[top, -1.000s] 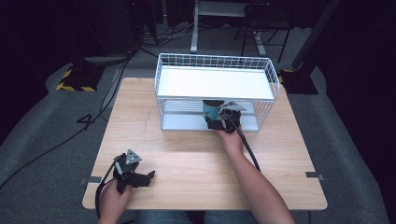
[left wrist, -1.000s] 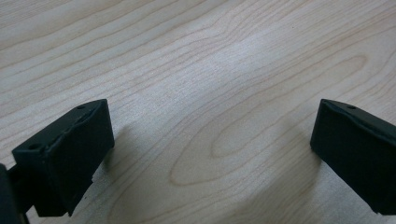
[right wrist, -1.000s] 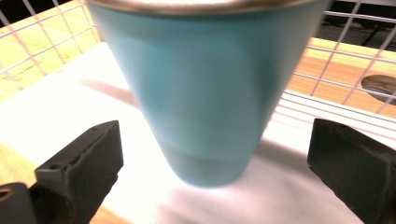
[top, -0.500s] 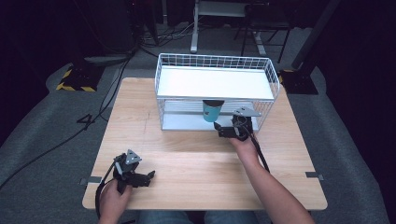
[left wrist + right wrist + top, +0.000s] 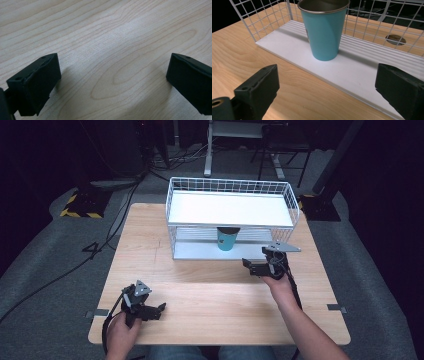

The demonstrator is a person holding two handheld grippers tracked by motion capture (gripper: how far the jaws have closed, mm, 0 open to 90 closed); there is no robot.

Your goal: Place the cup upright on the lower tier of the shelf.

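A teal metal cup [image 5: 227,240] [image 5: 324,32] stands upright on the lower shelf of a white wire rack [image 5: 230,207] at the back of the wooden table [image 5: 210,290]. My right gripper [image 5: 251,267] [image 5: 327,82] hovers in front of the rack, to the right of the cup and apart from it. It is open; its jaws have just been closing a little with nothing between them. My left gripper [image 5: 159,310] [image 5: 113,72] rests near the table's front left corner, open over bare wood.
The rack's upper shelf is a bare white board with a wire rim [image 5: 172,195]. A round cable hole [image 5: 395,39] lies in the tabletop behind the rack. Cables and a yellow-black striped block [image 5: 82,202] lie on the grey floor at left.
My right gripper has drawn back from the cup, moving right and toward the person, and the cup stays on the lower shelf. The left gripper has not moved.
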